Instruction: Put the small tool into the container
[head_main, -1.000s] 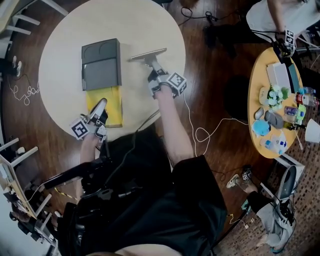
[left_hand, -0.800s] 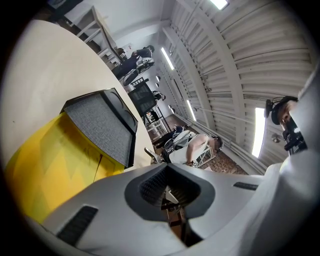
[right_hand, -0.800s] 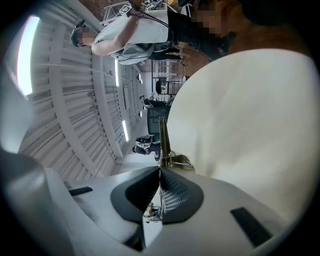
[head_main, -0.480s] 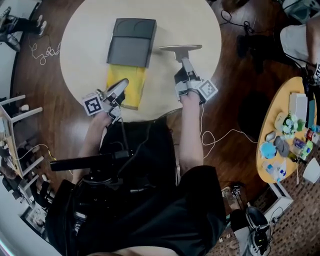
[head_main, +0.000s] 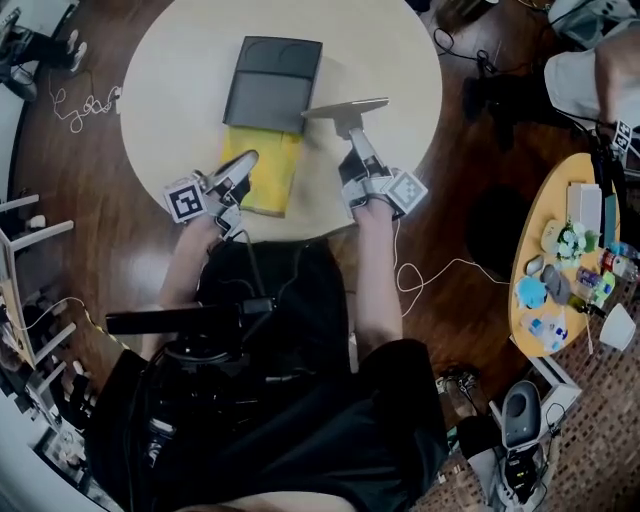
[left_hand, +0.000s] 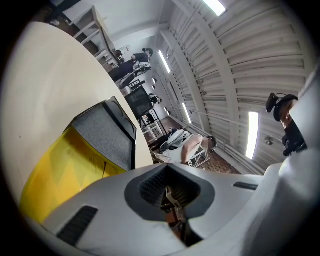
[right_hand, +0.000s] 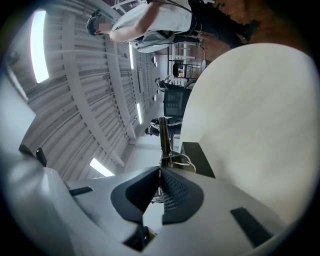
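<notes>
A dark grey flat container lies on the round pale table, its near end resting over a yellow flat piece. My right gripper is shut on the small tool, a thin metal bar with a stem, held level just right of the container's near corner. In the right gripper view the tool sticks out past the closed jaws. My left gripper hovers over the yellow piece's left edge with its jaws together; the yellow piece and the grey container lie to its left.
A smaller wooden table with several small items stands at the right. Cables trail over the dark floor. A person sits at the upper right. Chair legs stand at the left.
My right gripper has risen with the tool and come closer to the container's near right corner. The left gripper has shifted only slightly over the yellow piece.
</notes>
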